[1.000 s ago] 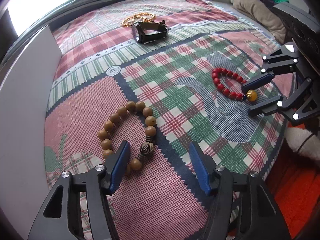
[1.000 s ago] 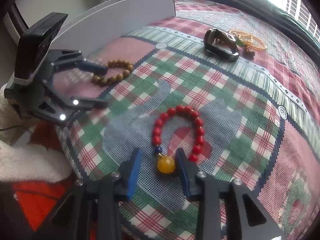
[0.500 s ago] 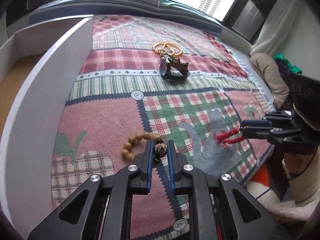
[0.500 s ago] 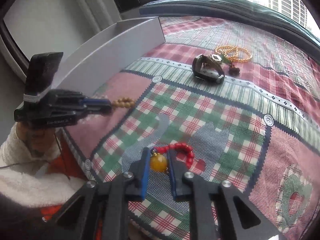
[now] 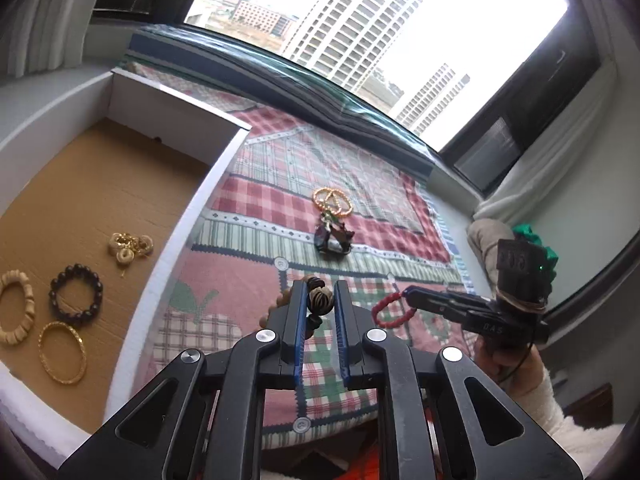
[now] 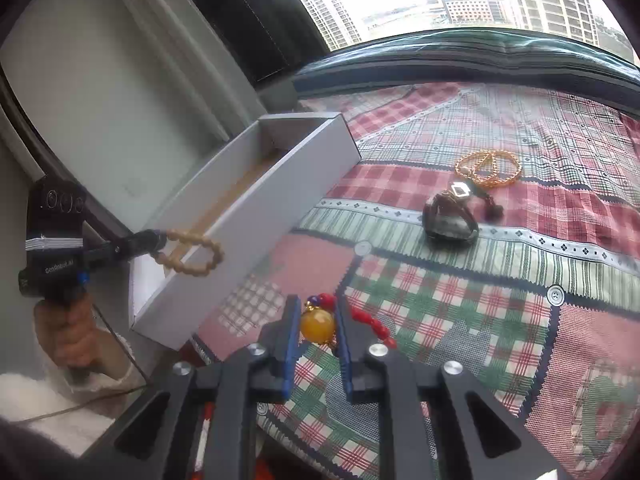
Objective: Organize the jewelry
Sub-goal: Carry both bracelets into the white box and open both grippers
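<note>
Plaid quilt below, left gripper [image 5: 320,300] clamping wooden bracelet [image 6: 196,252], right gripper [image 6: 318,324] clamping red bracelet [image 5: 390,312]

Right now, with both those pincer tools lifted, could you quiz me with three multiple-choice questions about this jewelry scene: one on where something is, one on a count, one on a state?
1. Where does the watch lie?
A. in the box
B. on the plaid quilt
C. on the windowsill

2. How many pieces lie in the white box?
A. four
B. one
C. seven

3. What is the right gripper doing?
A. open over the quilt
B. shut on the red bead bracelet
C. shut on the watch

Answers:
1 B, it rests on the quilt beside the gold chain.
2 A, four pieces show on the cardboard floor.
3 B, its fingers pinch the bracelet's amber bead.
</note>
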`<state>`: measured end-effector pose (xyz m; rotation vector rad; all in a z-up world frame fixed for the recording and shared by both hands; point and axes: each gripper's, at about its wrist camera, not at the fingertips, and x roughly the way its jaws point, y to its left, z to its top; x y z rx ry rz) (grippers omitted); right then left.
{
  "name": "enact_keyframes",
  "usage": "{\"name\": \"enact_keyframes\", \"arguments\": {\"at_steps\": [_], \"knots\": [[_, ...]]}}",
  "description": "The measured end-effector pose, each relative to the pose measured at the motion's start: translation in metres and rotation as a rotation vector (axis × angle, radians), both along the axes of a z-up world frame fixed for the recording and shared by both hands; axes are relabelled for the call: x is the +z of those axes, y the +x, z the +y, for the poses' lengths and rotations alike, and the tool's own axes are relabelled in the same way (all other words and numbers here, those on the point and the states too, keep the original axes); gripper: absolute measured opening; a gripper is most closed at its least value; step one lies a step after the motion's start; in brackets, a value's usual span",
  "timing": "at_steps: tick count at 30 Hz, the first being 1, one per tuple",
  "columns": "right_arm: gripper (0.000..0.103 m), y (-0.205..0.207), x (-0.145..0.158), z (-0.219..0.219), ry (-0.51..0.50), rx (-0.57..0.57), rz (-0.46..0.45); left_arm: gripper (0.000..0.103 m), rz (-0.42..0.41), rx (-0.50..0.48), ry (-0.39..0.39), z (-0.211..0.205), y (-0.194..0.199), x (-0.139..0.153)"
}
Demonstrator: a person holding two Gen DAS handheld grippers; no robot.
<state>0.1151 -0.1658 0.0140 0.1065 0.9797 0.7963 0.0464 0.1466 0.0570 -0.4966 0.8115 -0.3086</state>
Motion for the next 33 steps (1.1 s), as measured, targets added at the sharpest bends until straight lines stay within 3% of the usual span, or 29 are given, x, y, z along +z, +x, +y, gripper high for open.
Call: {"name": "enact_keyframes", "arguments": {"at_steps": [9,17,21,26,27,29,30,31,32,33], "knots": [[0.018,0.019,0.027,0.086,0.08,0.118,0.011,0.012,0.006,0.25,0.075,0.103,-0.027,0.013],[0.018,0.048,0.043,0.194,0.104,0.227,-0.022,0.012,0.103,0.445,0.151,0.182,0.016,-0.023],[0.018,0.077,0.039,0.244,0.065,0.218,-0.044,0.012,0.176,0.503,0.159,0.205,0.049,-0.054],[0.018,0.106,0.022,0.308,-0.102,0.202,-0.179,0.013,0.238,0.508,0.244,0.199,0.086,-0.085],[0.018,0.108,0.017,0.32,-0.128,0.213,-0.195,0.018,0.256,0.509,0.254,0.196,0.09,-0.091],[0.019,0.107,0.006,0.338,-0.174,0.213,-0.222,0.042,0.265,0.502,0.243,0.191,0.089,-0.096],[0.021,0.105,0.002,0.344,-0.202,0.211,-0.238,0.065,0.26,0.508,0.244,0.188,0.086,-0.095],[0.027,0.101,0.0,0.349,-0.222,0.213,-0.249,0.077,0.25,0.521,0.259,0.185,0.081,-0.092],[0.049,0.098,-0.002,0.351,-0.226,0.215,-0.252,0.078,0.236,0.531,0.279,0.182,0.075,-0.089],[0.062,0.094,-0.003,0.35,-0.215,0.218,-0.249,0.078,0.221,0.535,0.3,0.179,0.069,-0.084]]}}
